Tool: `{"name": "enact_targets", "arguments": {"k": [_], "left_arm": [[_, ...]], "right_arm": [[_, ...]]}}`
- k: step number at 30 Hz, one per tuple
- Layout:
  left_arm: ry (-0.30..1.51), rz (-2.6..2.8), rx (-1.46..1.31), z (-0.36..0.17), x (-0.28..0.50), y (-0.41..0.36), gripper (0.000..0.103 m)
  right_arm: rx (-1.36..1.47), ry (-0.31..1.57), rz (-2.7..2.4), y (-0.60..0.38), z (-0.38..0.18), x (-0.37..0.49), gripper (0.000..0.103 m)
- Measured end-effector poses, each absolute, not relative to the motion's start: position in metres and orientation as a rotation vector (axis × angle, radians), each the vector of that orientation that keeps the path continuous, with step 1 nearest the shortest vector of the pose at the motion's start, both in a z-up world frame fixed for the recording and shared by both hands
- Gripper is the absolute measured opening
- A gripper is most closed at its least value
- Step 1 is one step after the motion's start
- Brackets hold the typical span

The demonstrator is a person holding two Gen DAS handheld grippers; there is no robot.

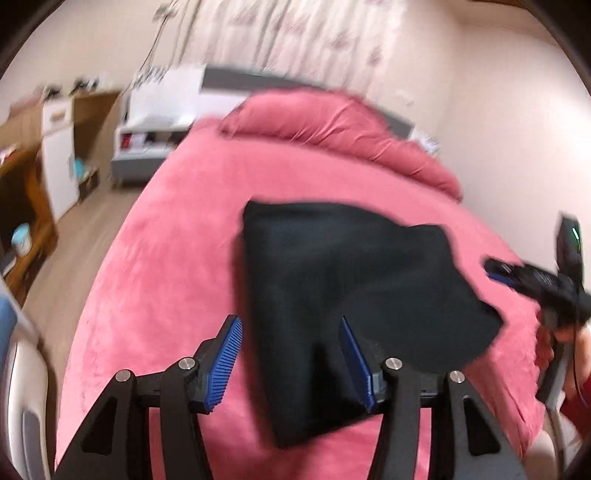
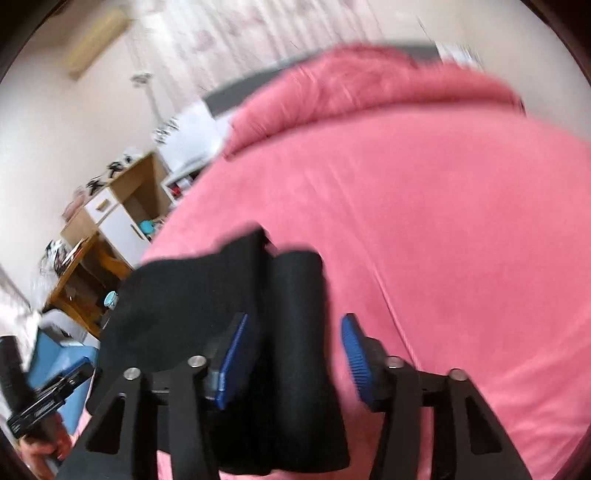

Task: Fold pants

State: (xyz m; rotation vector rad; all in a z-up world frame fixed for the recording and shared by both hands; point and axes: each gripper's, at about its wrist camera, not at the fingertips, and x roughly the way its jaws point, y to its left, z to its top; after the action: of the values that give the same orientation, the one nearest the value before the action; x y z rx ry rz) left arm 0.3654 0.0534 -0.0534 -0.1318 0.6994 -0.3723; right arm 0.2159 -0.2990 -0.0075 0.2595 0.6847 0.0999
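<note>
Home bedroom, pink-covered bed (image 1: 177, 221), pillow (image 1: 314, 118), wood shelves (image 2: 92, 266), curtains (image 1: 295, 33)

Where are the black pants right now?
The black pants lie folded on the pink bed cover, between the open fingers of the left gripper in its view, with the pillow beyond.

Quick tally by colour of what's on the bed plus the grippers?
Black pants: 1
Pink bedspread: 1
Pink pillow roll: 1
Black grippers with blue pads: 2, left gripper and right gripper, both with jaws open
Total: 5
</note>
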Motion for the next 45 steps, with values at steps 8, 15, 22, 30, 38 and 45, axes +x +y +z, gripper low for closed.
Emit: {"name": "enact_targets", "arguments": {"k": [8, 15, 22, 30, 38, 45], "left_arm": [[0.813, -0.397, -0.135, -0.079, 0.375, -0.004, 0.055], [0.791, -0.387, -0.174, -0.096, 0.367, -0.001, 0.055], [0.775, -0.393, -0.145, -0.103, 0.366, -0.004, 0.055], [0.755, -0.405, -0.279, -0.090, 0.358, 0.013, 0.055], [0.782, -0.375, -0.170, -0.093, 0.355, 0.000, 0.055], [0.808, -0.363, -0.107, -0.092, 0.340, -0.006, 0.055]], "right_arm": [[-0.017, 0.848, 0.417, -0.143, -0.001, 0.284, 0.026], [-0.162, 0.979, 0.438, -0.073, -0.046, 0.357, 0.020], [0.028, 1.025, 0.272, -0.112, -0.062, 0.398, 0.000], [0.175, 0.788, 0.241, -0.172, -0.019, 0.295, 0.005], [0.098, 0.837, -0.083, -0.247, -0.062, 0.230, 0.000], [0.175, 0.824, -0.118, -0.264, -0.071, 0.214, 0.000]]}}
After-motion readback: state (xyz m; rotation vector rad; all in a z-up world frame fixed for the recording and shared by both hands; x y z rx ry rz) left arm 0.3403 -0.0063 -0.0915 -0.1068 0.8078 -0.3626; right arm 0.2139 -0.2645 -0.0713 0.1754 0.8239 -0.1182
